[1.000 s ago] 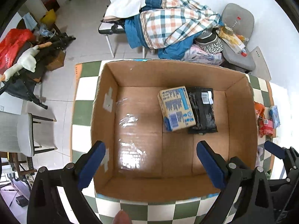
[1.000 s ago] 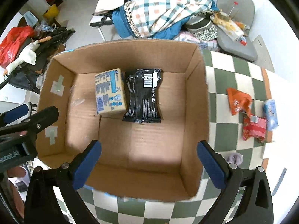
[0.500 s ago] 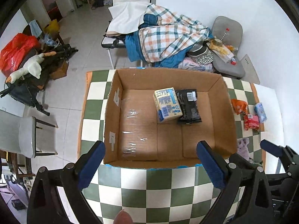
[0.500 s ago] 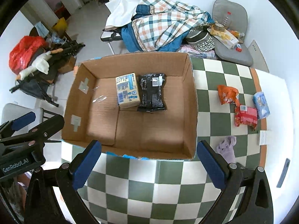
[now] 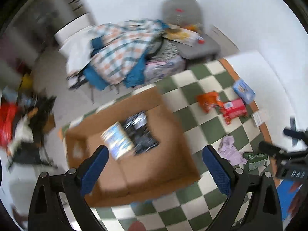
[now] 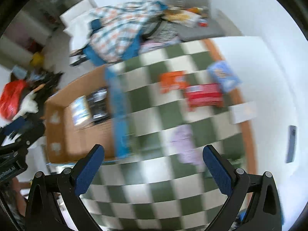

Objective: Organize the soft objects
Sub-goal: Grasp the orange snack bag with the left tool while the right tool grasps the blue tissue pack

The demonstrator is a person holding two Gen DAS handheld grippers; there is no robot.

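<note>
Both tongs (image 5: 155,161) (image 6: 153,160) now rightward, box (image 5: 134,146) left.

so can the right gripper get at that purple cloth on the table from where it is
Probably yes. The right gripper is open and holds nothing, and the purple cloth lies loose on the checkered table just ahead of its fingers, clear of the cardboard box. Nothing sits between them, though the picture is blurred.
</note>
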